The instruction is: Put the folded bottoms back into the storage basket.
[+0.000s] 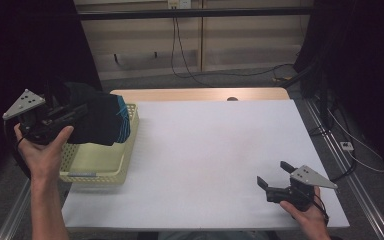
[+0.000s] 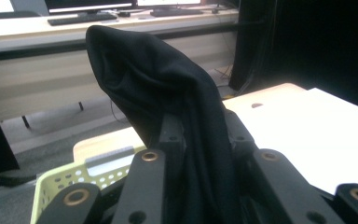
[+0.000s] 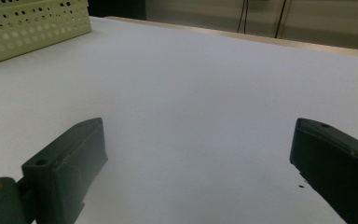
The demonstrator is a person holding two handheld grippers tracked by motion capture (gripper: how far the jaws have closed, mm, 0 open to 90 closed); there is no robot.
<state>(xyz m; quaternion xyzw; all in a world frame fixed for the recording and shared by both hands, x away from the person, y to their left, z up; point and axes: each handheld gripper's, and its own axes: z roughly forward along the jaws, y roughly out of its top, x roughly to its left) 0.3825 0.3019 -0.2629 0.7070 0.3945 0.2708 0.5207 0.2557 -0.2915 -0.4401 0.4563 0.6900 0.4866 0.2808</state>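
A black garment (image 1: 96, 119) with a blue-striped edge hangs over the pale yellow basket (image 1: 100, 165) at the table's left side. My left gripper (image 1: 75, 112) is shut on the black garment (image 2: 177, 107) and holds it above the basket (image 2: 70, 179); the cloth bulges up between the jaws in the left gripper view. My right gripper (image 1: 275, 172) rests low over the white table (image 1: 215, 145) near its front right corner. In the right gripper view my right gripper (image 3: 198, 154) stands open, its jaws wide apart with bare white surface between them.
The basket's perforated wall (image 3: 32, 28) shows at the far left in the right gripper view. Behind the table run a wooden edge strip (image 1: 200, 94), cables (image 1: 180, 55) on the floor and dark curtains (image 1: 365, 60). A metal rail (image 1: 350, 170) borders the table's right side.
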